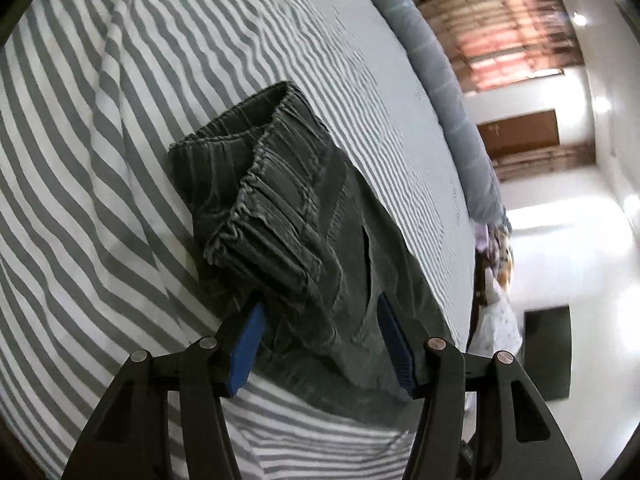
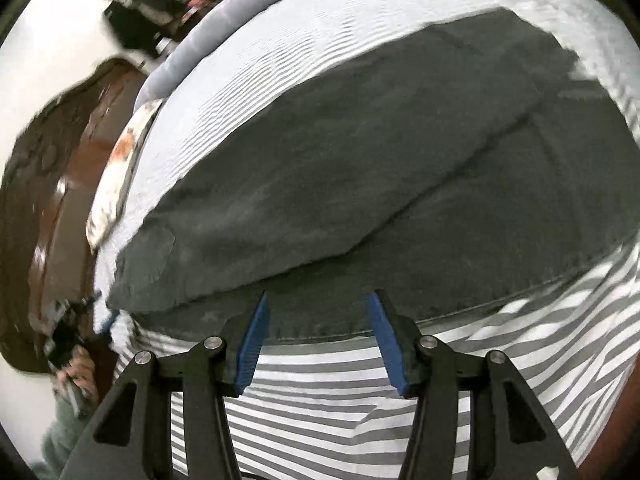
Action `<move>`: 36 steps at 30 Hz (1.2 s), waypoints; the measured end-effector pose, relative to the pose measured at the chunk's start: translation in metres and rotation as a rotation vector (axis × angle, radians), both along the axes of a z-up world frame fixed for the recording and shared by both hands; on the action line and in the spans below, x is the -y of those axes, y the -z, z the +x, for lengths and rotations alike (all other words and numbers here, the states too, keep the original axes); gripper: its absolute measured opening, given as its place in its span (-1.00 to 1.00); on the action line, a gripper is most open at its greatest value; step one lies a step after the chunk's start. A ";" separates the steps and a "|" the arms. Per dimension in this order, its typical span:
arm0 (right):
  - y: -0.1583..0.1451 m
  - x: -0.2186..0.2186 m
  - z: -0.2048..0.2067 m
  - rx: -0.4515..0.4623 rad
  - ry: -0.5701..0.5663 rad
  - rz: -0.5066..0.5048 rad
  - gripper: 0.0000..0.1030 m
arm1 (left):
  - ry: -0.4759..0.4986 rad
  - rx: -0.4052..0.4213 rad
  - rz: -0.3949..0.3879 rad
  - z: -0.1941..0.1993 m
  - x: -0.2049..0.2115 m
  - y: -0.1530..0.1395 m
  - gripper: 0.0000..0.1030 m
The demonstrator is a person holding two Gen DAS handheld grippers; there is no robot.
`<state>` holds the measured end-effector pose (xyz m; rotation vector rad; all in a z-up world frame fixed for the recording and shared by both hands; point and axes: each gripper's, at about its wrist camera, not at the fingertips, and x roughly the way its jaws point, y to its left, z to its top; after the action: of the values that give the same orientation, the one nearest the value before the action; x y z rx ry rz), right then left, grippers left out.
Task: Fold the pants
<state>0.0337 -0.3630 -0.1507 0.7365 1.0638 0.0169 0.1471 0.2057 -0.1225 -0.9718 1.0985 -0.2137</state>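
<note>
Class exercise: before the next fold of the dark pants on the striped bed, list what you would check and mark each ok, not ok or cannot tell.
1. Left gripper open: ok.
2. Right gripper open: ok.
3. Pants resting on the striped sheet: ok.
4. Elastic waistband flat: not ok, bunched and doubled over.
5. Leg layers aligned: cannot tell, blurred.
6. Pants clear of the bed edge: cannot tell.

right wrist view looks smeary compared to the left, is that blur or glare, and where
Right wrist view: motion blur, worst at the left edge and over the pants; the tongs stay sharp. Left wrist view: pants crisp, glare on the white floor, fisheye bending the striped sheet.
</note>
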 end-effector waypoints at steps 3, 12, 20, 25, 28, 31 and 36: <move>0.018 0.011 0.001 -0.009 0.084 0.089 -0.03 | -0.040 -0.008 0.016 0.005 0.001 0.004 0.12; 0.055 0.033 0.022 0.014 0.218 0.244 -0.14 | -0.070 -0.008 0.097 0.020 0.002 0.006 -0.41; 0.066 -0.002 0.052 0.000 0.113 0.270 -0.18 | -0.048 0.089 0.152 0.035 0.014 -0.020 -0.57; 0.064 0.024 0.055 0.058 0.189 0.267 -0.33 | -0.059 0.118 0.161 0.039 0.012 -0.033 -0.58; 0.063 0.050 0.054 0.081 0.272 0.274 -0.45 | -0.062 0.125 0.165 0.040 0.008 -0.034 -0.59; 0.058 0.070 0.058 0.095 0.321 0.243 -0.48 | -0.065 0.115 0.168 0.042 0.006 -0.031 -0.59; 0.052 0.099 0.066 0.079 0.367 0.171 -0.76 | -0.048 0.099 0.204 0.045 0.004 -0.029 -0.59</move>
<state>0.0999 -0.4618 -0.2025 1.0694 0.8459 -0.1778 0.1920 0.2013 -0.0932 -0.7965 0.9849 -0.1070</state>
